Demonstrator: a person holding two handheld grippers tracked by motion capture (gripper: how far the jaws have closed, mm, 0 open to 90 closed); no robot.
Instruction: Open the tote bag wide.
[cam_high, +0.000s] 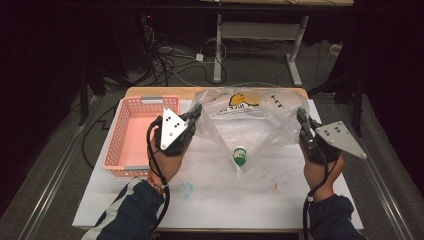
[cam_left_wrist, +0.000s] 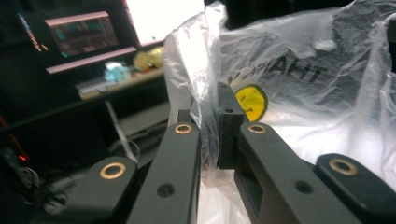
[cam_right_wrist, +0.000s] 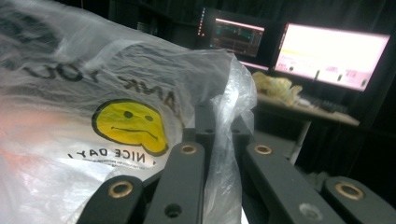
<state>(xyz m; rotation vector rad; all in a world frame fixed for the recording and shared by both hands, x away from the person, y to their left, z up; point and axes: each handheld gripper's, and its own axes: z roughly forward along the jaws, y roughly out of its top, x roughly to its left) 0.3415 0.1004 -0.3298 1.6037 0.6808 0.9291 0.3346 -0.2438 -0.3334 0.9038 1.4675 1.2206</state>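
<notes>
While I stand at the white table (cam_high: 210, 195), I hold a clear plastic bag (cam_high: 250, 120) stretched between my two grippers above it. The bag carries a yellow smiley face (cam_right_wrist: 128, 125) and black lettering, seen reversed through the film from both gripper views. A pink basket (cam_high: 131, 137) sits on the table's left part, just beside my left hand (cam_high: 167, 160).

My left gripper (cam_left_wrist: 208, 122) has its jaws drawn narrow on the bag's left handle, the film pinched between them. My right gripper (cam_right_wrist: 223, 128) is likewise pressed close on the right handle, a twist of plastic running down between its jaws. Both handles are lifted, so the bag sags in a V toward the middle.

At the bottom of that sag lies a small green-and-white bottle (cam_high: 240, 156), low over the table, between my hands; whether it rests on the surface I cannot tell. A faint blue ring mark (cam_high: 185, 189) shows on the table near my left forearm.
</notes>
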